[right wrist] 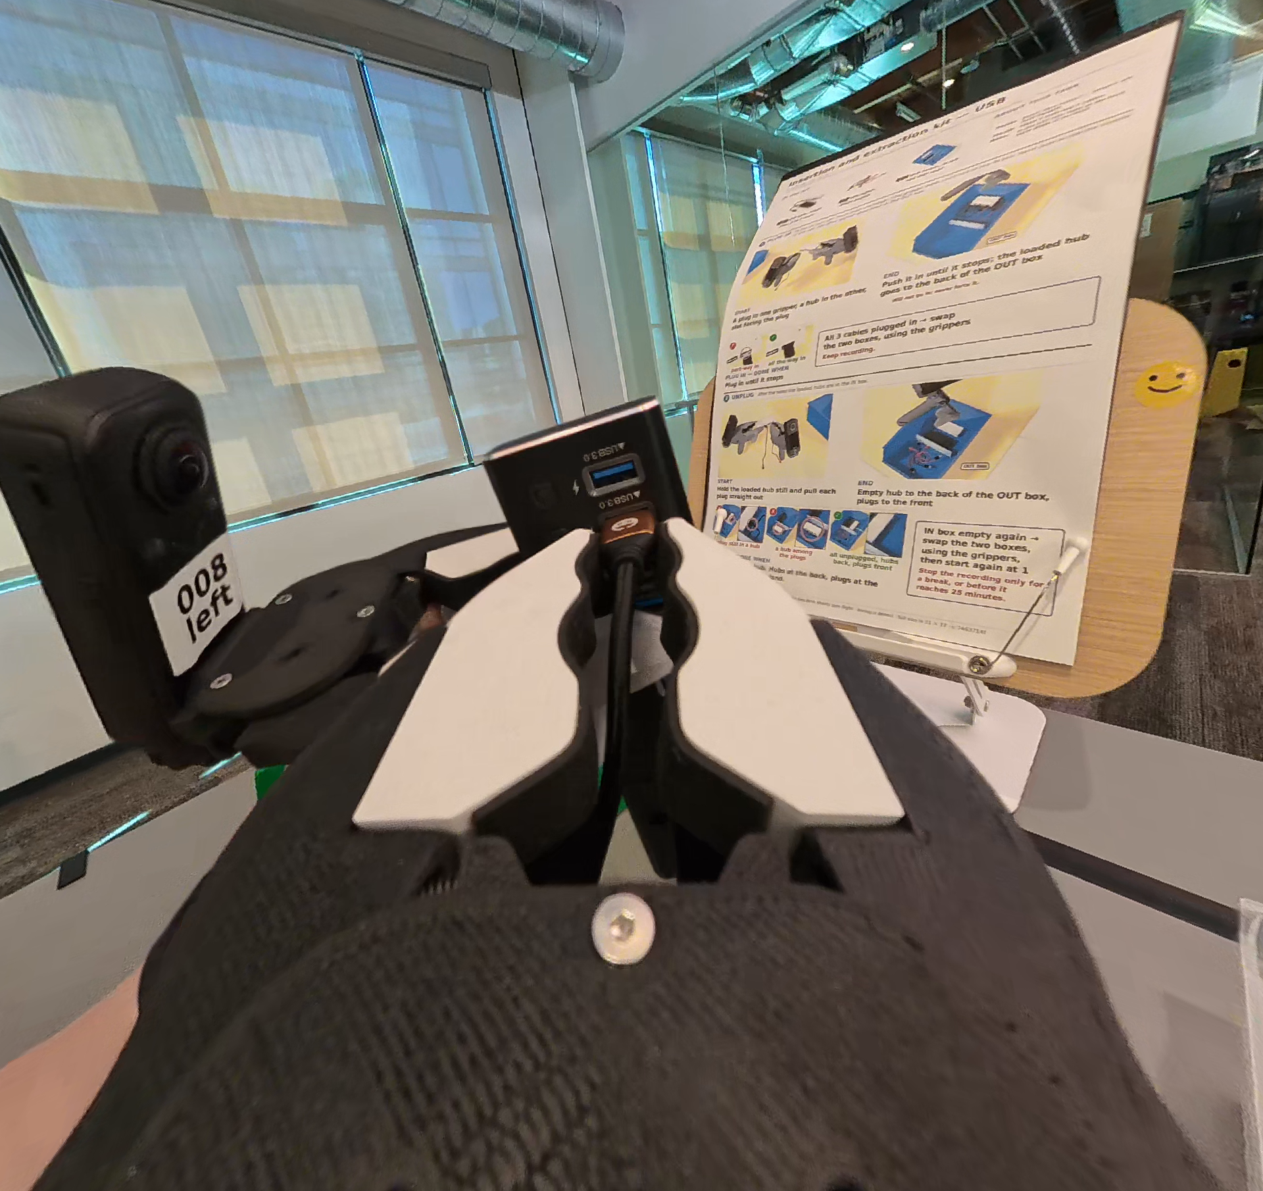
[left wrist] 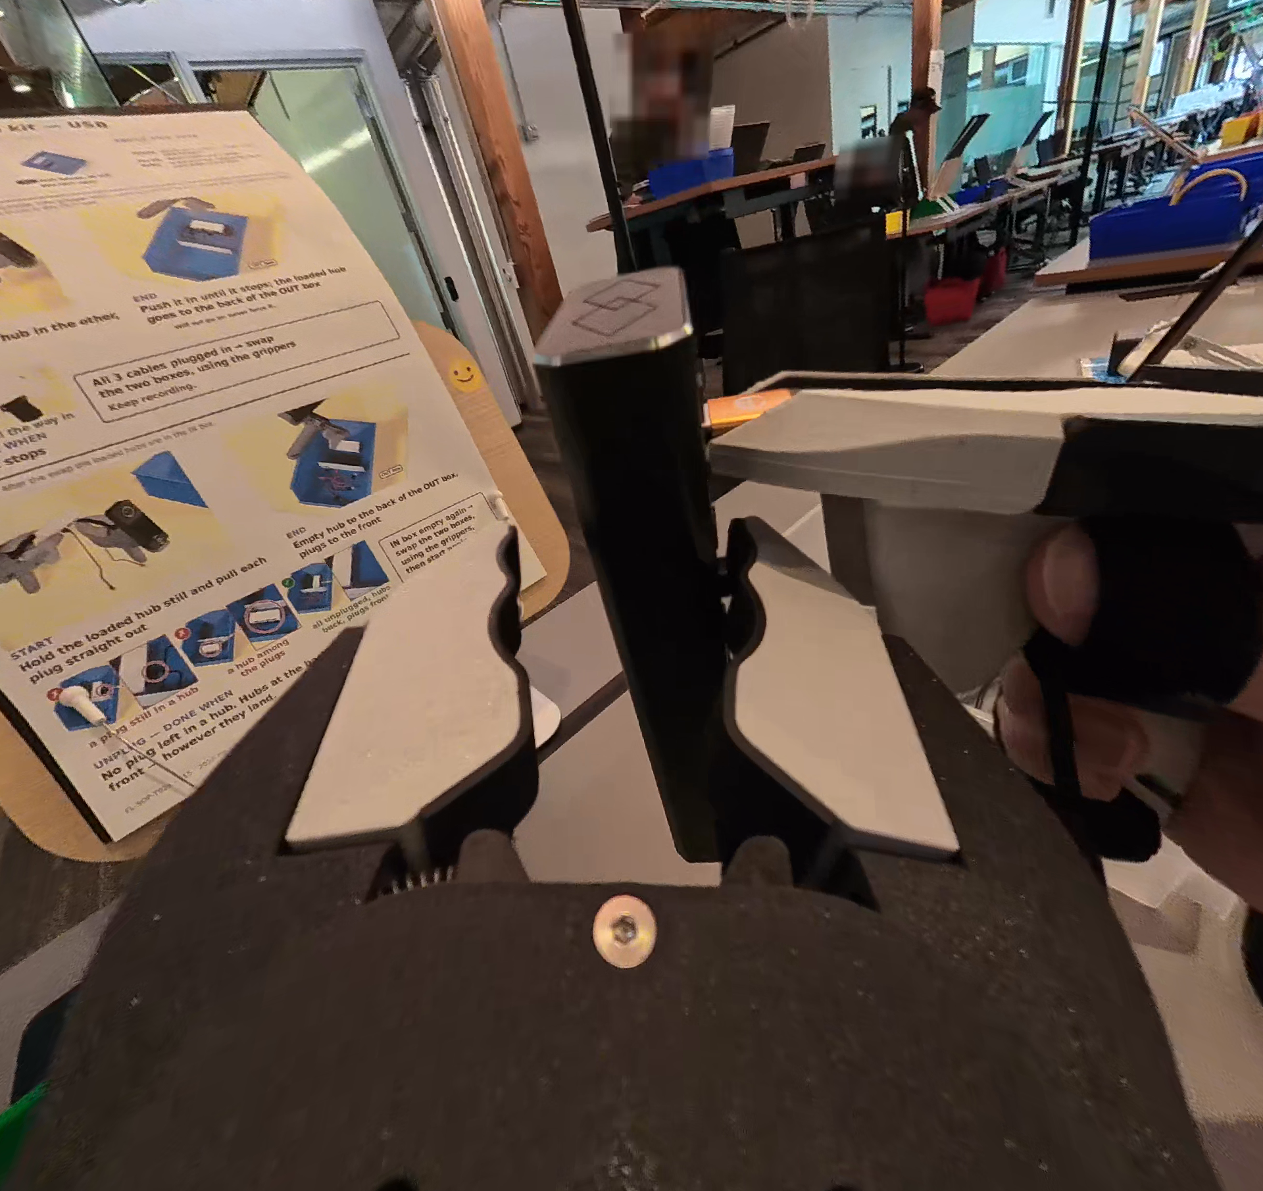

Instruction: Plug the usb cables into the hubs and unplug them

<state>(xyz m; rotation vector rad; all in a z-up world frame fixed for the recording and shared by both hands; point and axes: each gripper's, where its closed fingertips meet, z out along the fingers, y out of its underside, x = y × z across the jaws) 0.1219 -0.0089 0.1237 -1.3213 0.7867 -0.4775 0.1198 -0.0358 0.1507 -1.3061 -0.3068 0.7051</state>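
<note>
My left gripper (left wrist: 625,543) is shut on a black USB hub (left wrist: 629,509) and holds it upright in the air, its flat end toward the camera. My right gripper (left wrist: 888,433) comes in from the right, level with the hub's side. In the right wrist view my right gripper (right wrist: 629,536) is shut on an orange and black USB plug (right wrist: 625,532), which sits in the hub's (right wrist: 547,485) lower port. Its black cable (right wrist: 618,645) runs back between the fingers. A blue port (right wrist: 612,474) just above it is empty. The plug (left wrist: 748,406) also shows against the hub in the left wrist view.
A printed instruction sheet (left wrist: 205,440) on a wooden stand (right wrist: 1155,509) is behind the hub. The left gripper's camera (right wrist: 116,543) is at the left of the right wrist view. A grey table (right wrist: 1128,850) lies below. Desks, blue bins (left wrist: 690,174) and people are far behind. Left and right tips are no more than a few centimetres apart.
</note>
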